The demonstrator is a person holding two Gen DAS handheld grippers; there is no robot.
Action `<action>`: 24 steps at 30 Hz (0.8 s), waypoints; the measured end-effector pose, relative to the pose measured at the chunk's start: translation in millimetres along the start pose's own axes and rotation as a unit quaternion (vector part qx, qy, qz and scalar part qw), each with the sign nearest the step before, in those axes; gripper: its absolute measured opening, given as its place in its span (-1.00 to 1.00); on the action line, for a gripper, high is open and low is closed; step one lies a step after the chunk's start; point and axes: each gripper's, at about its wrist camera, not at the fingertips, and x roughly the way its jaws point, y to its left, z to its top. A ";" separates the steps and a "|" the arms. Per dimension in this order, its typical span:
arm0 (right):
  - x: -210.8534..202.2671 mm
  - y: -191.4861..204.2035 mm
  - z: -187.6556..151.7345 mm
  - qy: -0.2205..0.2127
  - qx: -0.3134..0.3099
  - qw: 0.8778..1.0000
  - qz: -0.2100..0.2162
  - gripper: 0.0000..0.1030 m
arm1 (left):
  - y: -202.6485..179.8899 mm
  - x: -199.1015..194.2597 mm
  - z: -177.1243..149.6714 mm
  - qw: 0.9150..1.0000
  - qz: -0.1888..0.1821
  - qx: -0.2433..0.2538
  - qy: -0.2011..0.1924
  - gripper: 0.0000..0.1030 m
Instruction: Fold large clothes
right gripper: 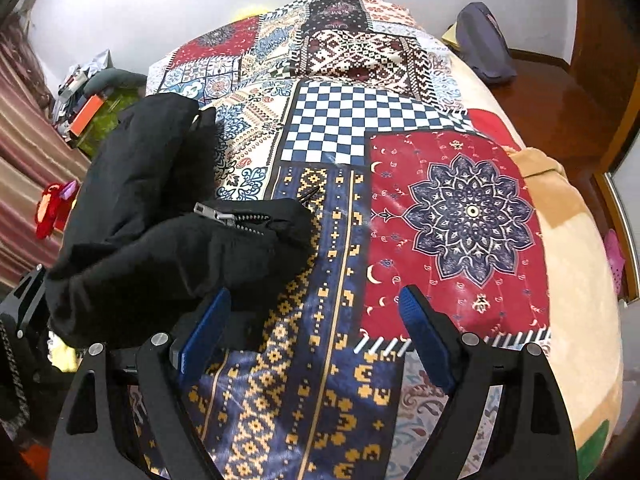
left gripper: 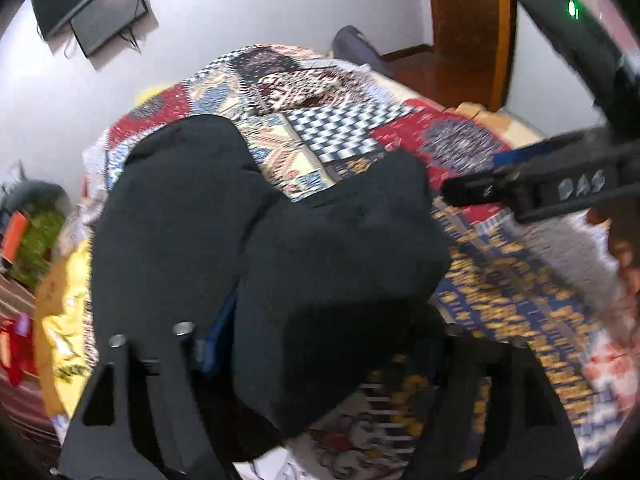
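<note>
A black zip jacket (left gripper: 280,248) lies bunched on the patchwork bedspread (left gripper: 336,136). In the left wrist view it fills the middle and drapes over my left gripper (left gripper: 320,344), whose jaws stand wide apart with the cloth between them; the fingertips are hidden. In the right wrist view the jacket (right gripper: 160,232) sits at the left, its zipper (right gripper: 240,218) showing. My right gripper (right gripper: 316,320) is open and empty, its left blue pad (right gripper: 204,332) just beside the jacket's edge. The right gripper also shows at the right of the left wrist view (left gripper: 532,190).
The bed's beige blanket edge (right gripper: 576,280) falls off at the right. A grey bag (right gripper: 480,40) lies at the far corner. A cluttered side area with an orange box (right gripper: 86,114) is at the left. A wall TV (left gripper: 108,16) and a wooden door (left gripper: 468,20) stand behind.
</note>
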 end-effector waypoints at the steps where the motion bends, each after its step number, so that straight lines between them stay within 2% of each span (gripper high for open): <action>1: -2.4 -1.0 0.3 -0.003 0.000 1.000 0.000 0.62 | -0.2 -3.6 2.6 1.000 -0.002 -0.003 0.000 0.42; 6: -17.3 -2.1 2.4 -0.019 -0.001 1.000 -0.003 0.62 | 16.3 -32.8 9.4 0.999 -0.028 -0.034 -0.011 0.42; 9: -27.0 1.9 3.4 -0.031 -0.009 0.999 -0.004 0.62 | 32.1 -56.4 8.5 0.997 -0.045 -0.059 -0.031 0.42; 12: -42.0 12.2 3.7 -0.048 -0.022 0.999 0.004 0.62 | 55.7 -82.9 6.7 0.993 -0.046 -0.087 -0.061 0.42; 15: -53.7 24.5 6.2 -0.066 -0.037 0.997 0.009 0.62 | 83.1 -102.8 5.2 0.989 -0.035 -0.113 -0.083 0.43; 17: -59.4 33.0 9.2 -0.076 -0.045 0.996 0.013 0.63 | 102.1 -109.0 1.6 0.988 -0.010 -0.124 -0.092 0.46; 18: -62.1 38.4 11.8 -0.081 -0.050 0.995 0.016 0.63 | 110.0 -109.1 -0.2 0.988 0.006 -0.128 -0.091 0.53; 20: -65.1 49.4 16.1 -0.088 -0.061 0.994 0.020 0.63 | 129.5 -103.6 -6.4 0.986 0.032 -0.141 -0.082 0.57; 24: -65.5 78.3 27.8 -0.098 -0.093 0.990 0.034 0.63 | 159.9 -80.8 -23.7 0.983 0.040 -0.172 -0.044 0.56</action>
